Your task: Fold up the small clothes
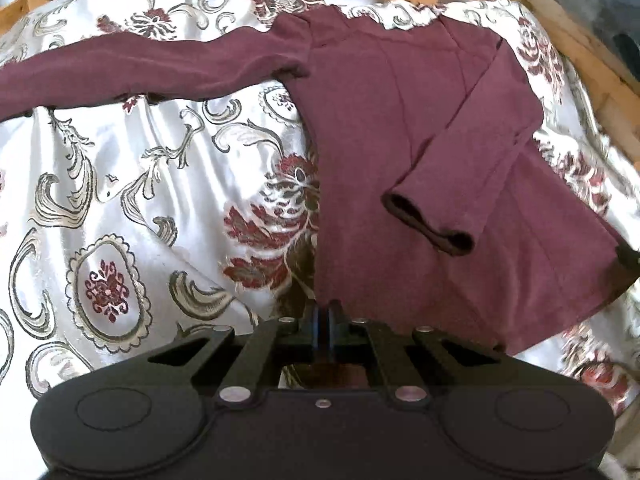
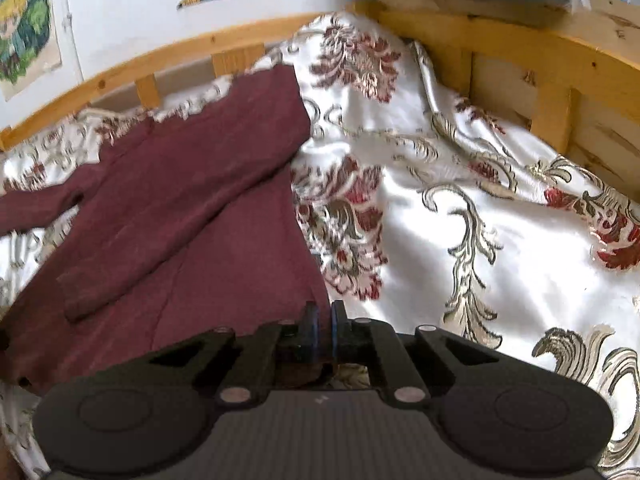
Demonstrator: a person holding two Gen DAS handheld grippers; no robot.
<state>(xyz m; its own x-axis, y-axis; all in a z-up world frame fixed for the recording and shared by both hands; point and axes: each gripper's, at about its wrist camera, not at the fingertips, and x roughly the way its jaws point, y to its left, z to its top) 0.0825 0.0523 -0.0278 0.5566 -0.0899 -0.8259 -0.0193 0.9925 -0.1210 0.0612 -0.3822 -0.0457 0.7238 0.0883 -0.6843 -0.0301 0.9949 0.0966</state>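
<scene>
Left wrist view shows the bed (image 1: 120,184), its slippery patterned cover under a maroon top (image 1: 400,140) with one sleeve folded across the body and the other stretched away. Slick fabric could let the top slide and the folded sleeve (image 1: 436,208) unroll when lifted. Low at the hem, left tool (image 1: 325,312) pinches a corner; right tool (image 2: 324,312) looks nearly pressed together on the other.

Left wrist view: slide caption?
Left gripper pinches maroon top's hem; one sleeve folded in, on floral bedspread.

bed (image 2: 500,40): wooden frame | floral bedspread (image 1: 140,184) | maroon top (image 1: 400,140) lying on bedspread
</scene>
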